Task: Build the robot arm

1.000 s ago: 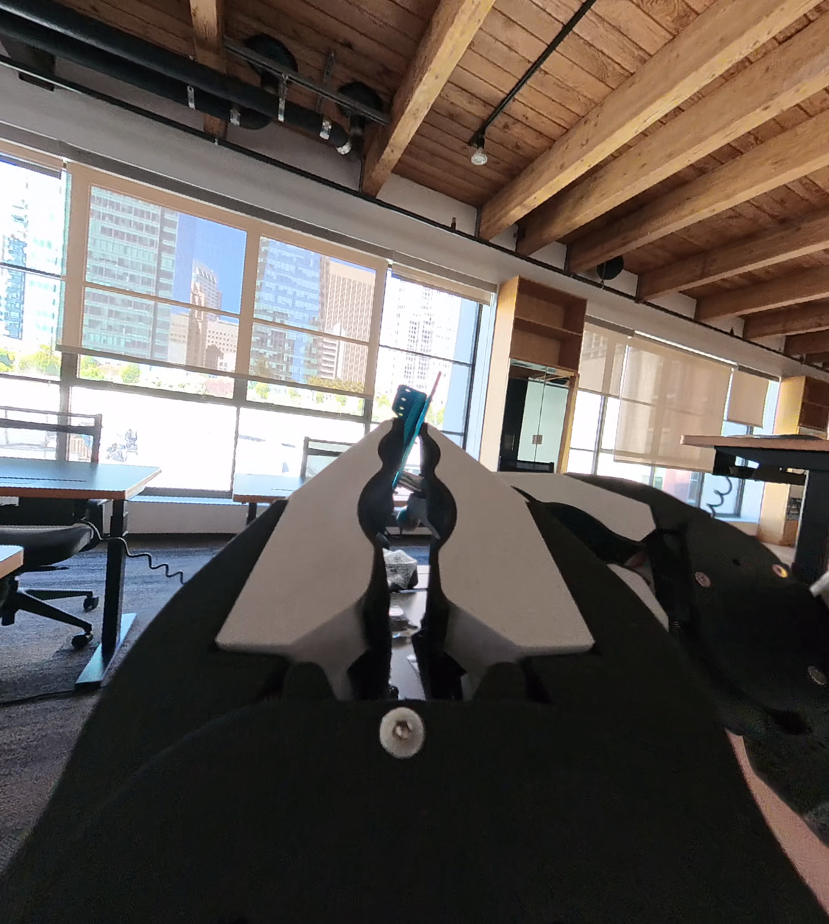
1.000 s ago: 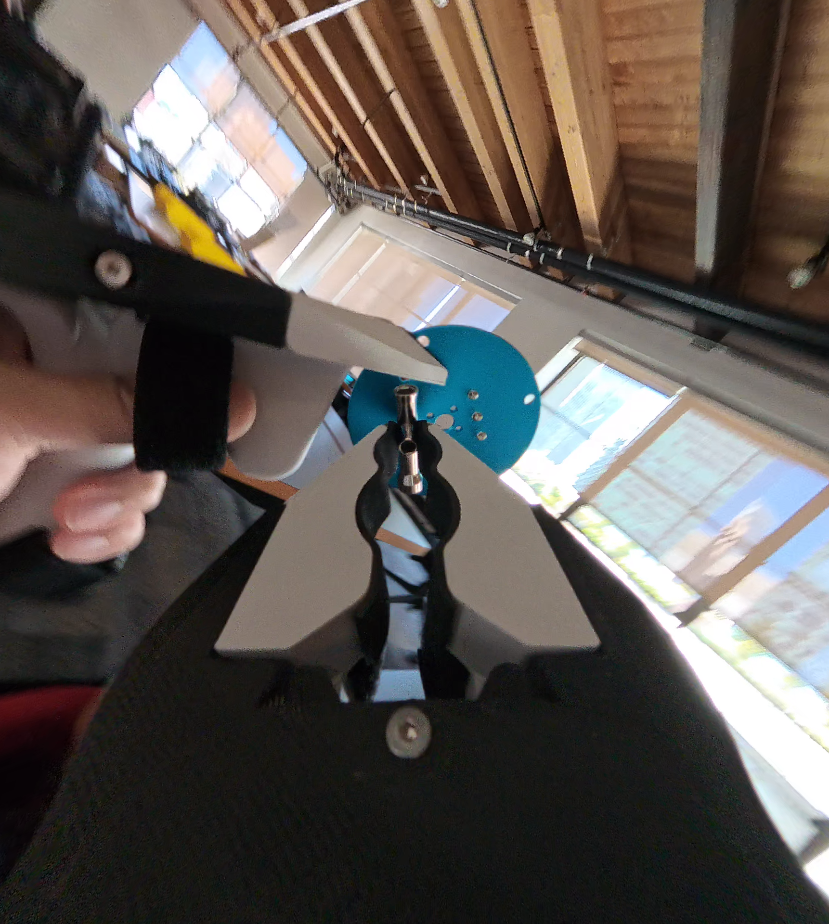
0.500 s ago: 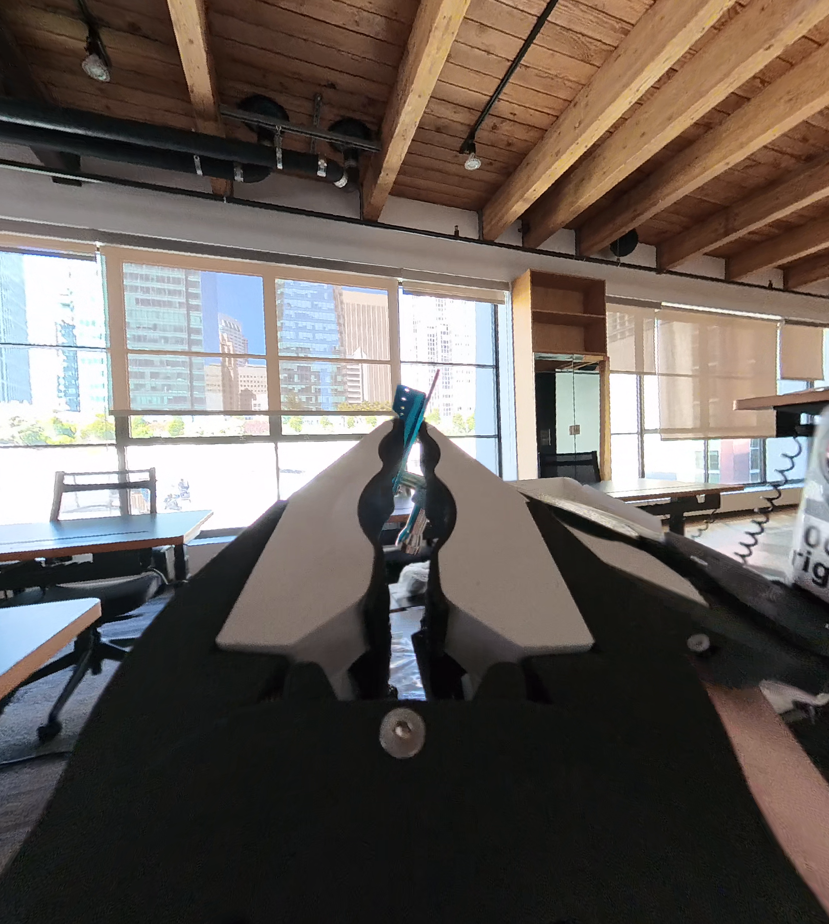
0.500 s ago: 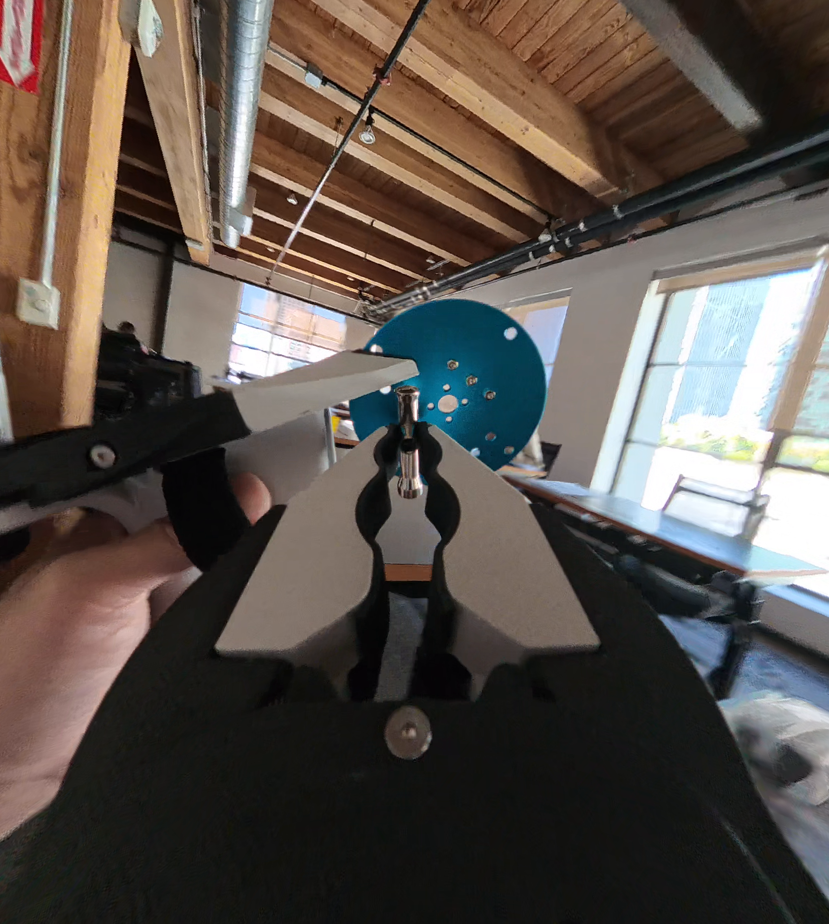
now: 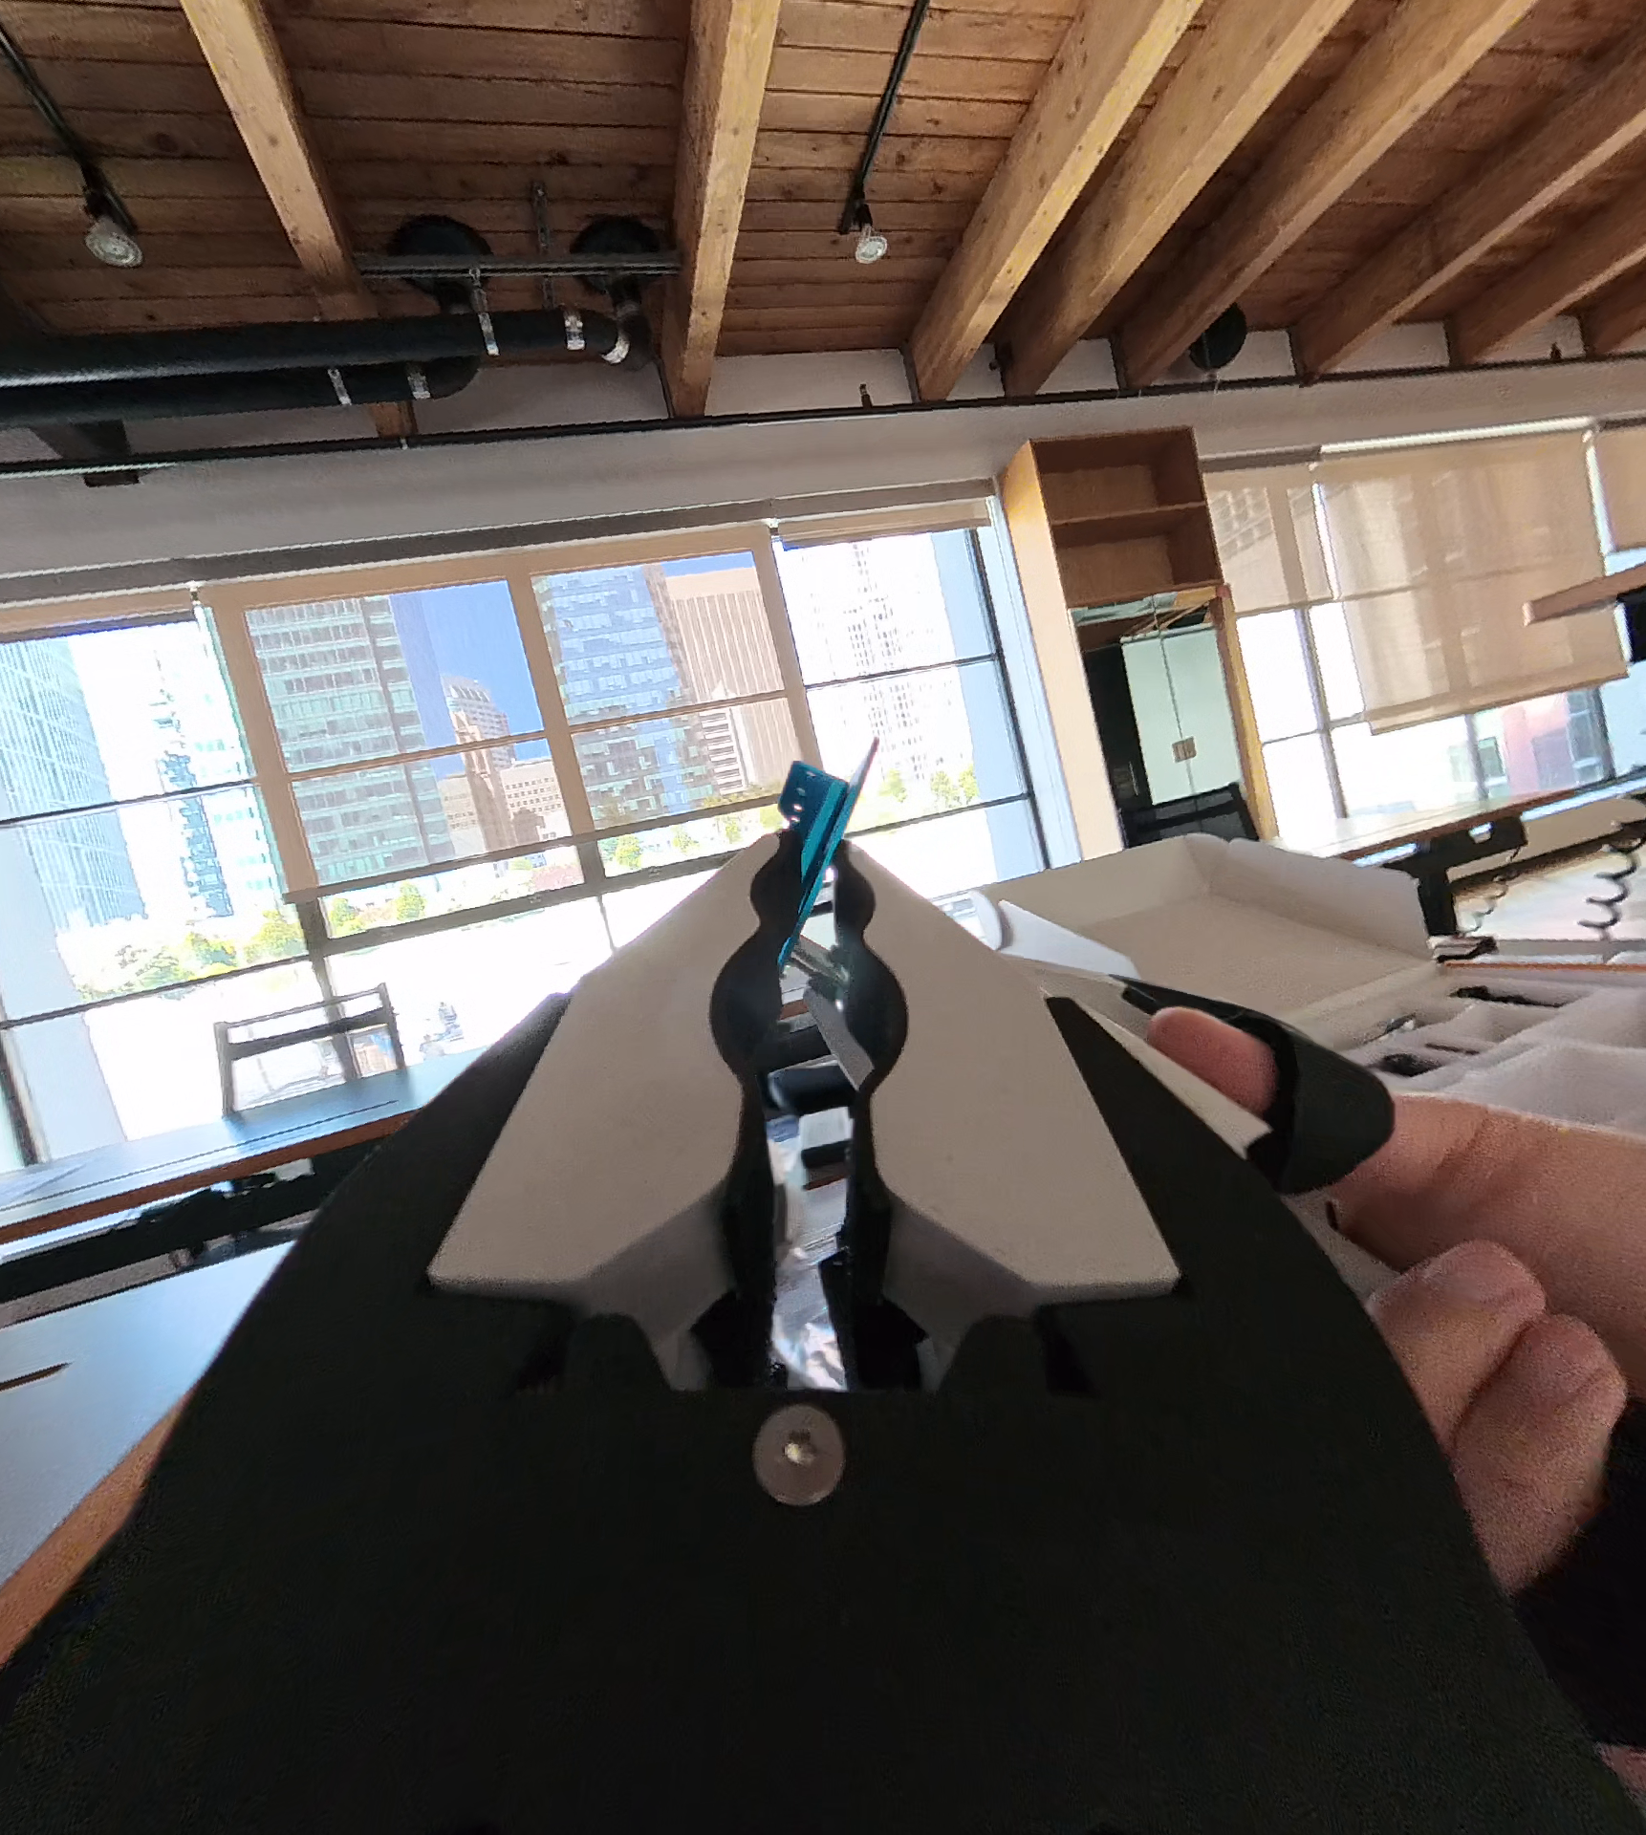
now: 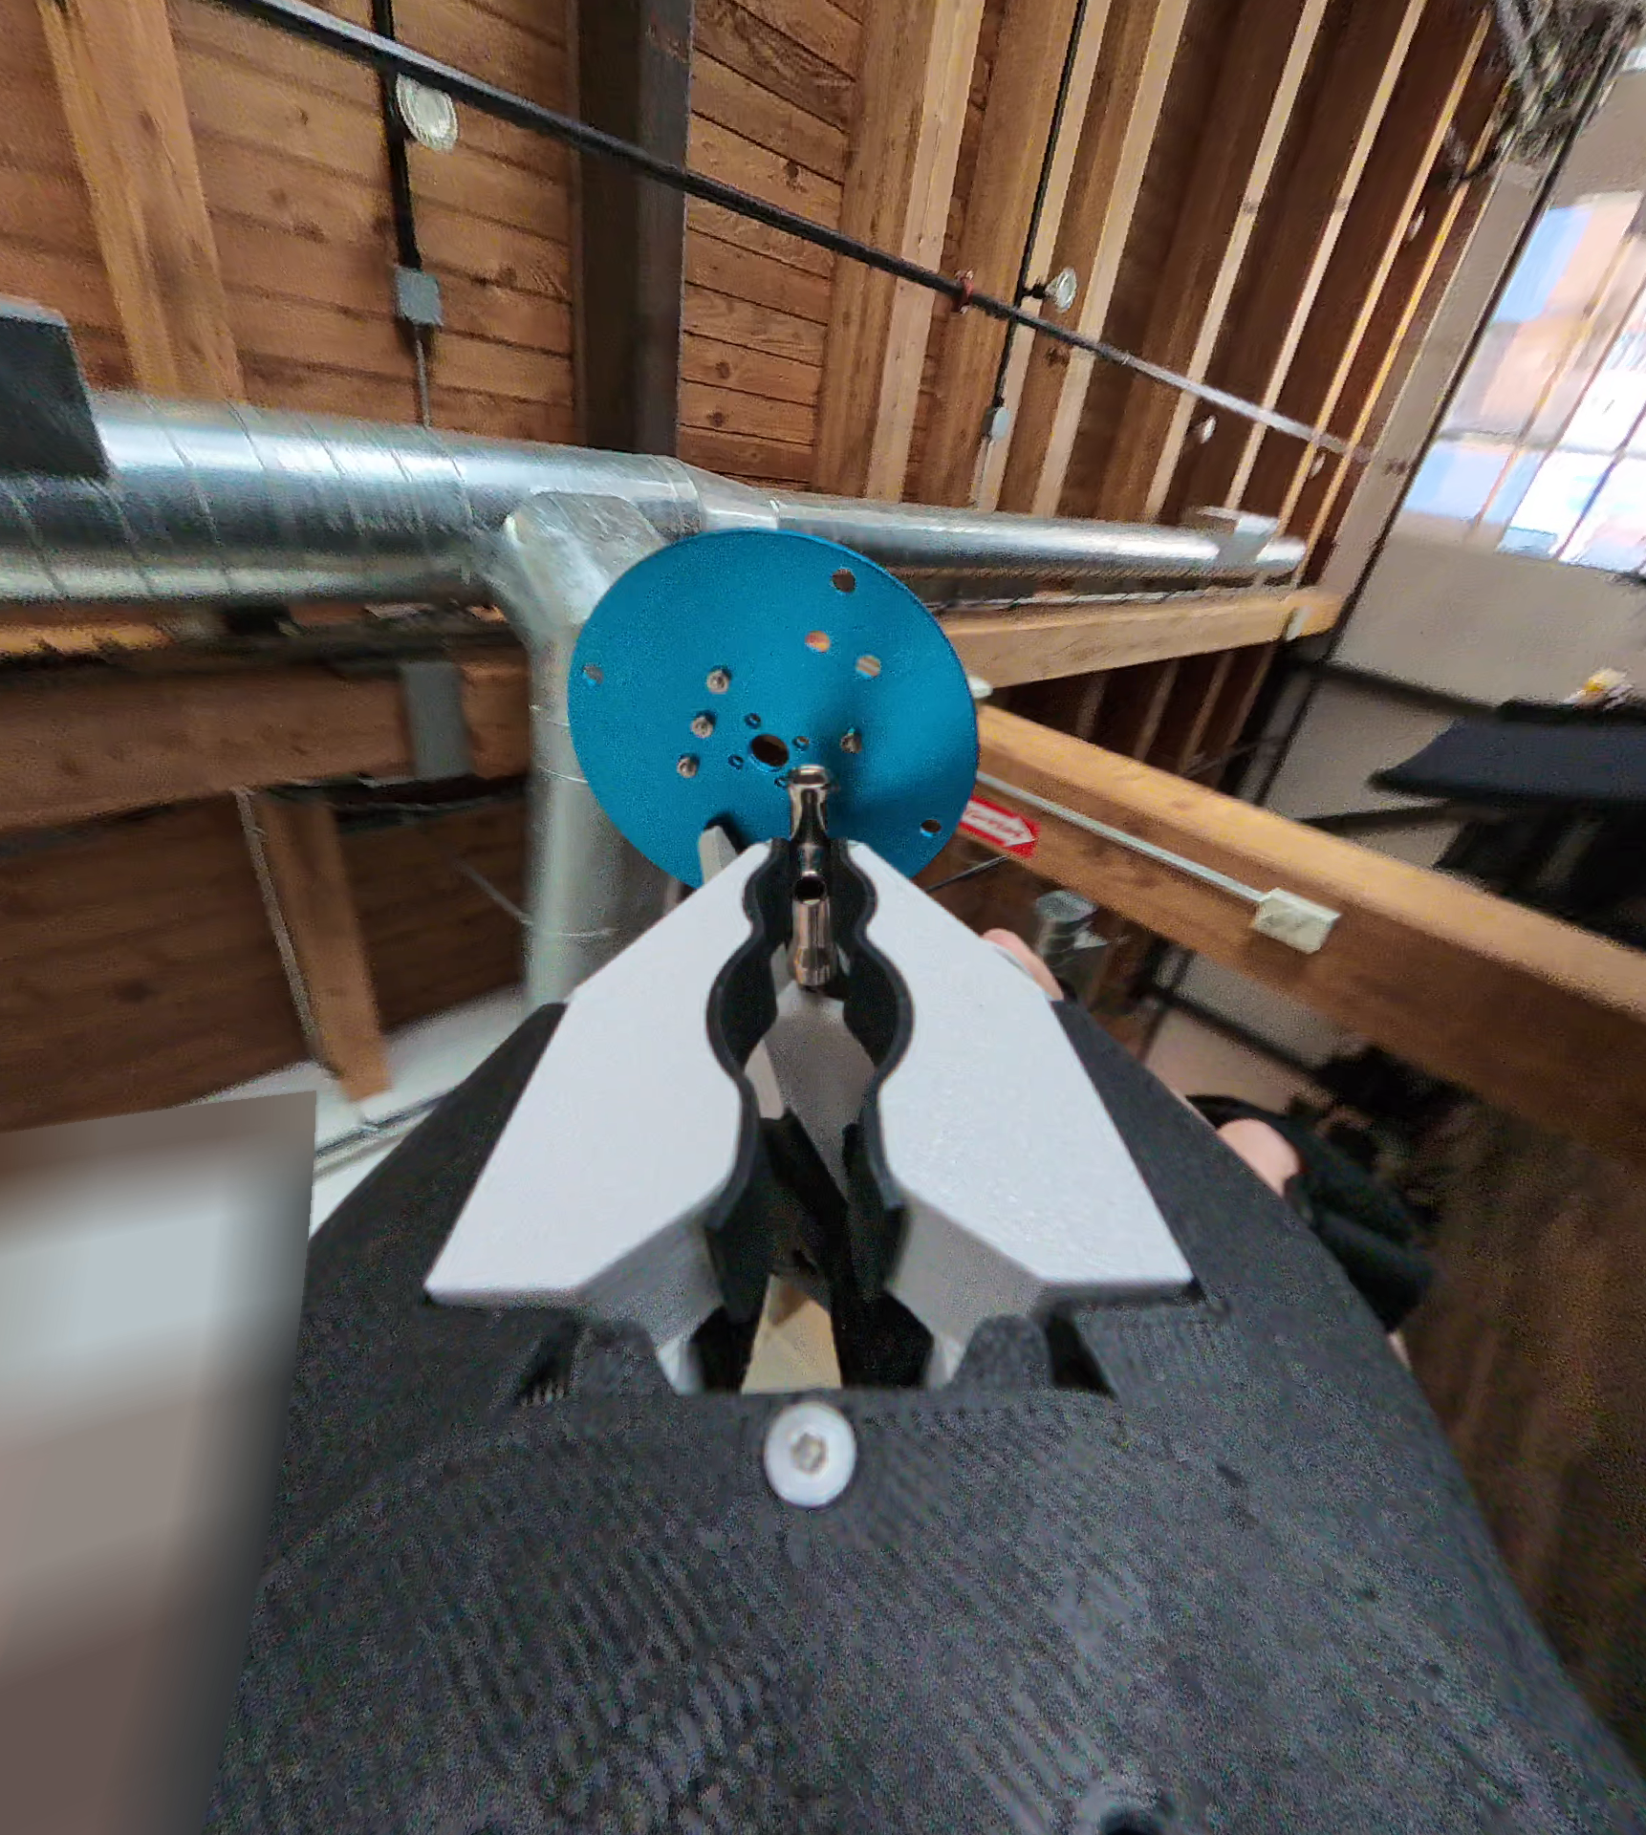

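My left gripper (image 5: 809,856) is shut on the rim of a blue round metal plate (image 5: 817,814), seen edge-on and held up in the air. In the right wrist view the same plate (image 6: 759,685) faces the camera and shows several small holes. My right gripper (image 6: 807,854) is shut on a short silver metal pin (image 6: 809,914). The pin's tip touches the plate's face just below its middle hole. The right gripper's white finger (image 5: 1067,955) and the hand (image 5: 1514,1251) holding it show at the right of the left wrist view.
A white foam tray (image 5: 1246,909) with cut-out pockets lies at the right. Dark desks (image 5: 154,1172) and a chair stand before large windows. The right wrist view shows a silver duct (image 6: 303,496) and wooden beams (image 6: 1296,943). The tips of both grippers are at nearly the same place.
Both cameras have swung. The right wrist view has turned from the windows to the duct and wooden ceiling. The hand on the right gripper has come closer. Plate and pin stay gripped.
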`<state>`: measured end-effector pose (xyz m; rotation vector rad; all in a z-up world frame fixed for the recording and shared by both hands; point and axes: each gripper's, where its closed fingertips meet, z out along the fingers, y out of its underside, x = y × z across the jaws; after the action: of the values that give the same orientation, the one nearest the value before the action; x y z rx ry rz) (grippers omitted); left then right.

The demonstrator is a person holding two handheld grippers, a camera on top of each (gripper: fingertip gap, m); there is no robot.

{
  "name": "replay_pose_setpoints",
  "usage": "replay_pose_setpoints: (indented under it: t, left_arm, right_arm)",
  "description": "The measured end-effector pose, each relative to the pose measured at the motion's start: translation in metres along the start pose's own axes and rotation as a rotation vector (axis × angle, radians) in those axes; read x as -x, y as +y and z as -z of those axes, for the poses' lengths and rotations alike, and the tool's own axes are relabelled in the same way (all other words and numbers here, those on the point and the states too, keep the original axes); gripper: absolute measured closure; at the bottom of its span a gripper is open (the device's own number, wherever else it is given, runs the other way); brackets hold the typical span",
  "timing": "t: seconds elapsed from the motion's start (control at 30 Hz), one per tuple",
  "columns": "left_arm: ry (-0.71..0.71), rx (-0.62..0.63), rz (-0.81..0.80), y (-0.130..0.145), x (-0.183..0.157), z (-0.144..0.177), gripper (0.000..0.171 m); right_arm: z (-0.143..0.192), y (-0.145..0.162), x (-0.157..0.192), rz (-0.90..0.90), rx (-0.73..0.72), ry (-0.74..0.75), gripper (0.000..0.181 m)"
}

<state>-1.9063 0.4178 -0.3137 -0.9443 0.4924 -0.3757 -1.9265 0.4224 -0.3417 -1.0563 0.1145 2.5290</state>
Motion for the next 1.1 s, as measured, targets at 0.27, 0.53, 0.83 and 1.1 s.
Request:
replay_pose_setpoints:
  t: [0.27, 0.53, 0.83, 1.1]
  left_arm:
    - [-0.075, 0.023, 0.22, -0.003, 0.015, 0.01, 0.169]
    - [-0.057, 0.104, 0.344, -0.015, 0.016, 0.024, 0.169]
    - [-0.028, 0.139, 0.04, -0.036, -0.013, 0.029, 0.169]
    - [-0.011, 0.148, 0.039, -0.035, -0.016, 0.029, 0.169]
  right_arm:
    - [0.008, 0.013, 0.004, 0.163, 0.046, 0.046, 0.175]
    - [0.006, 0.027, 0.049, 2.033, 0.599, 0.332, 0.174]
    - [0.009, 0.05, 0.039, 2.874, 0.932, 0.276, 0.174]
    - [0.005, 0.055, 0.034, 2.965, 1.023, 0.276, 0.174]
